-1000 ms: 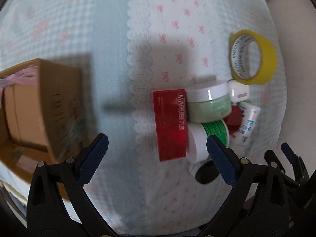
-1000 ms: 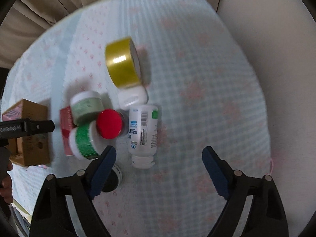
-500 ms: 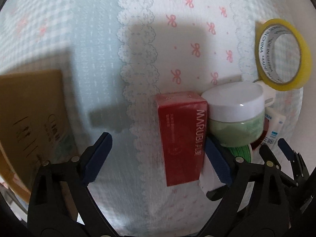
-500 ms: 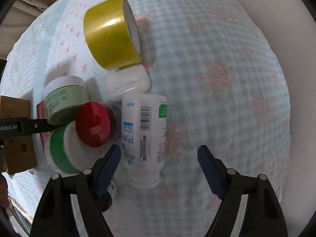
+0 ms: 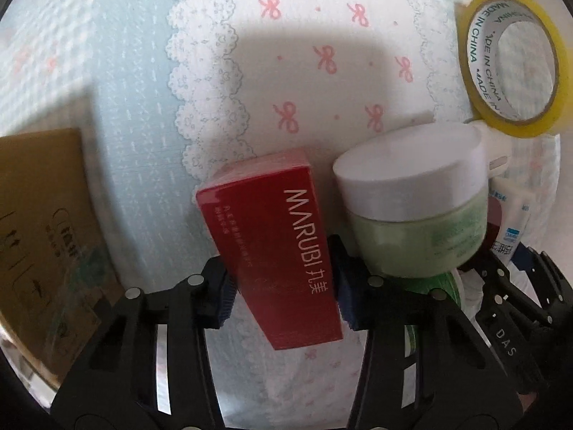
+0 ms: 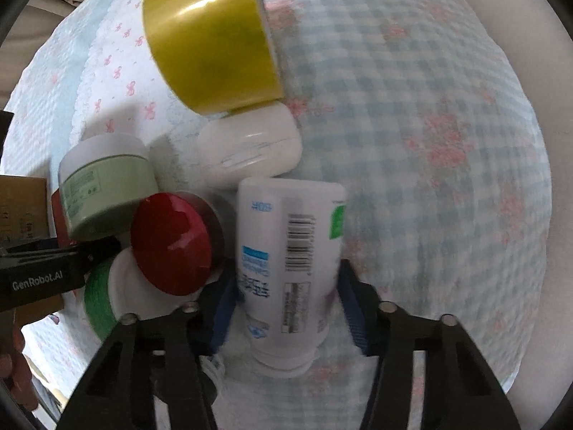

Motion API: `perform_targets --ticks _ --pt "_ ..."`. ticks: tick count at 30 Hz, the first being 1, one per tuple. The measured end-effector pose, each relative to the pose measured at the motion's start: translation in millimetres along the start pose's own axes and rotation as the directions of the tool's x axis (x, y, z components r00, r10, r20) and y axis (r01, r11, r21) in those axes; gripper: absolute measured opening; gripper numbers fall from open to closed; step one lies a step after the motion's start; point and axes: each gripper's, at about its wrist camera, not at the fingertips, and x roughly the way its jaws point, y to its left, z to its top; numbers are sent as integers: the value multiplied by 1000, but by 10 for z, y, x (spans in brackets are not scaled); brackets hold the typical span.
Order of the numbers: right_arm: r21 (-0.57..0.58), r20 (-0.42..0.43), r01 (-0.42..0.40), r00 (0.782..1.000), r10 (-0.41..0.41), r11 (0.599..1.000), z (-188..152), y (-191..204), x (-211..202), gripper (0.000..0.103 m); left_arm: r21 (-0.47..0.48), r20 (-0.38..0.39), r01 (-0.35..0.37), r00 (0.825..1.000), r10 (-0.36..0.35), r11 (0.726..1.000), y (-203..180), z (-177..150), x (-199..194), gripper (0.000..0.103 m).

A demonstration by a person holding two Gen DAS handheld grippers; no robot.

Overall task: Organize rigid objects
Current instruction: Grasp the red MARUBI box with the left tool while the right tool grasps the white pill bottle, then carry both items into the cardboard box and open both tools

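Observation:
My left gripper (image 5: pixel 283 286) is shut on a red MARUBI box (image 5: pixel 275 247) lying on the patterned cloth. A green jar with a white lid (image 5: pixel 415 208) stands just right of it. My right gripper (image 6: pixel 288 304) is shut on a white bottle with a barcode (image 6: pixel 290 251) lying on its side. Beside the bottle are a red-lidded jar (image 6: pixel 172 247), the green jar (image 6: pixel 107 193), a green-and-white spool (image 6: pixel 104 297), a white oval case (image 6: pixel 250 147) and a yellow tape roll (image 6: pixel 211 39). The tape roll (image 5: pixel 512 61) also shows at the upper right of the left wrist view.
A brown cardboard box (image 5: pixel 43 236) stands at the left of the left wrist view, and its corner (image 6: pixel 21 204) shows at the left edge of the right wrist view. The left gripper's black arm (image 6: pixel 43 279) reaches in beside the spool. Bare checked cloth (image 6: pixel 429 143) lies to the right.
Both grippers moved forward onto the pile and shut: the left closed on the red box, the right closed on the white bottle.

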Motion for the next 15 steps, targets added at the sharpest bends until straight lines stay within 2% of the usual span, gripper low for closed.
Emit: perform_targets --ticks 6,10,15 --pt "28 3 -1 1000 1 1000 -109 91 -18 46 0 21 1 1000 -1 1000 -5 -20 -24 42" --pt "44 10 -9 1000 8 999 -158 -53 -165 46 -8 40 6 999 -5 1000 71 -211 -237 42" --pt "69 62 -27 998 22 997 -294 -107 -407 46 -16 92 32 995 -30 999 125 -335 -523 42"
